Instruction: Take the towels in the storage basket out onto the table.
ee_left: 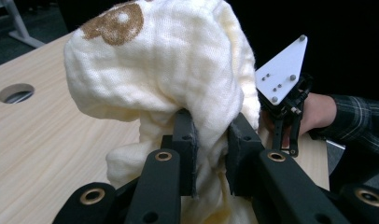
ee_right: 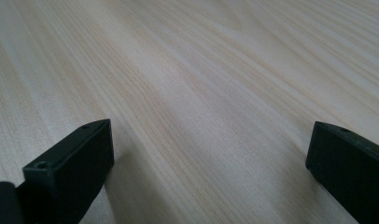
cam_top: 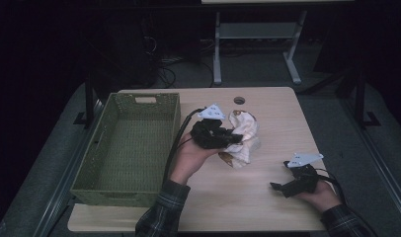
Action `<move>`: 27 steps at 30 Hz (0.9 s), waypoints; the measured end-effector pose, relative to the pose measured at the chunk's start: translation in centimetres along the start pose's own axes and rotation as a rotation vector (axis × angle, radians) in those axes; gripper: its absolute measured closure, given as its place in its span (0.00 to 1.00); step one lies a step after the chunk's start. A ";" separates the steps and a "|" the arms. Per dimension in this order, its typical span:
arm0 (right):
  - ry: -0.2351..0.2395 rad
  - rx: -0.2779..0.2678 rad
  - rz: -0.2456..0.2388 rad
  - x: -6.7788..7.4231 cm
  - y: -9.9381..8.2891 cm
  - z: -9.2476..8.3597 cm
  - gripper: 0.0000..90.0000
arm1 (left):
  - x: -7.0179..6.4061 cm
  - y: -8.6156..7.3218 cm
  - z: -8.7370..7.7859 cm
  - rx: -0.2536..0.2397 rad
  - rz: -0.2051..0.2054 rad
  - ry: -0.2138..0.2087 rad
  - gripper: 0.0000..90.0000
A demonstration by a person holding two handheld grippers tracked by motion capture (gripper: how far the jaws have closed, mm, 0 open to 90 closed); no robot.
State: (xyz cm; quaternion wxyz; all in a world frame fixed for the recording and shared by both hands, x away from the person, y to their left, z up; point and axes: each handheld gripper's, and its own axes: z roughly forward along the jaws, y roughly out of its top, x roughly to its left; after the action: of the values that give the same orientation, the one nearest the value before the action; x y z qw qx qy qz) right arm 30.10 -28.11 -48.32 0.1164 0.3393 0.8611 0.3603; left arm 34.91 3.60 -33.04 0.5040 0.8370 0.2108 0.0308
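In the high view, a light wooden table (cam_top: 248, 197) sits in the middle of the frame. A green woven basket (cam_top: 127, 148) stands on its left part. Just right of the basket, near the middle of the frame, the left gripper (cam_top: 233, 138) holds a cream cloth (cam_top: 244, 136). The cloth is bunched up, with brown marks on it. It is right by the table top, but I cannot tell if it touches it. A small round hole (cam_top: 239, 100) is in the table above the cloth. At the lower right, the right gripper (cam_top: 276, 186) rests low on the table, well apart from the cloth.

In the left gripper view, the cloth (ee_left: 164, 74) takes up the upper middle of the frame. The two black jaws at the bottom pinch a fold of it tight. The right gripper (ee_left: 286, 140) shows behind it on the right side.

In the right gripper view, the two black jaws stand wide apart at the lower left and lower right corners. Bare wood of the table (ee_right: 201, 93) lies between them.
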 end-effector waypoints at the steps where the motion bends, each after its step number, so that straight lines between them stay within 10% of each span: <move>1: 0.000 0.000 -0.001 0.0 0.0 0.0 0.01 | -0.1 -0.1 0.5 0.008 0.004 -0.003 0.84; 27: -0.002 0.000 -0.004 0.0 0.0 0.0 0.01 | 2.0 -6.5 12.5 0.239 0.017 -0.031 0.81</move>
State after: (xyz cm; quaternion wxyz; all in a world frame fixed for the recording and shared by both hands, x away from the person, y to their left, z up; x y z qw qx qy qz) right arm 30.12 -28.13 -48.33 0.1179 0.3378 0.8618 0.3595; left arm 37.89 -3.38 -45.08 0.4038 0.8931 0.1982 -0.0034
